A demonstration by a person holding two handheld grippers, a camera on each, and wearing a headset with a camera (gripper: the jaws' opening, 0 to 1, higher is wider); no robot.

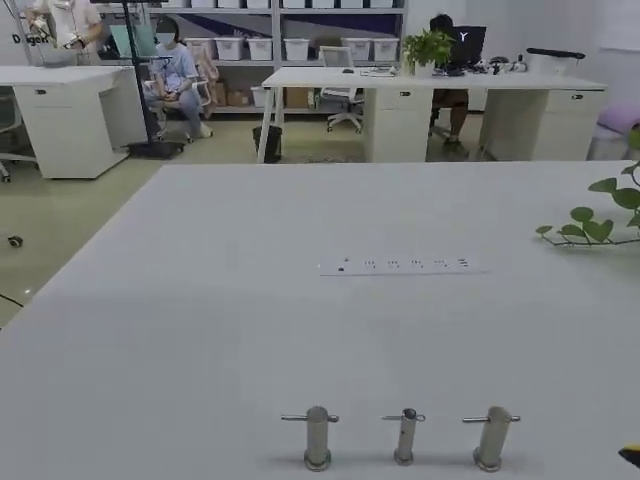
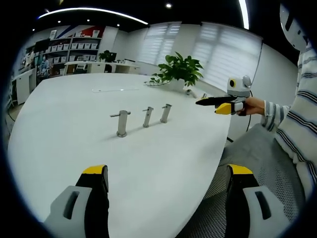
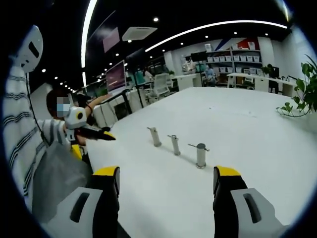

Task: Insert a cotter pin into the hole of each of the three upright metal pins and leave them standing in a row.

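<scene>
Three upright metal pins stand in a row near the table's front edge: left pin [image 1: 318, 437], middle pin [image 1: 405, 435], right pin [image 1: 492, 437]. A thin cotter pin [image 1: 300, 418] crosses the top of each. The same row appears in the left gripper view [image 2: 147, 116] and the right gripper view [image 3: 174, 144]. My left gripper [image 2: 168, 171] hangs open and empty over the table's edge, well back from the row. My right gripper [image 3: 166, 171] is likewise open with nothing in it. Each gripper appears in the other's view, held in a hand: right gripper [image 2: 220, 102], left gripper [image 3: 94, 133].
A flush power strip [image 1: 400, 265] lies mid-table beyond the pins. A leafy plant [image 1: 600, 215] stands at the table's right side. The white table [image 1: 200, 330] is bare around the row. Other desks, shelves and seated people fill the room behind.
</scene>
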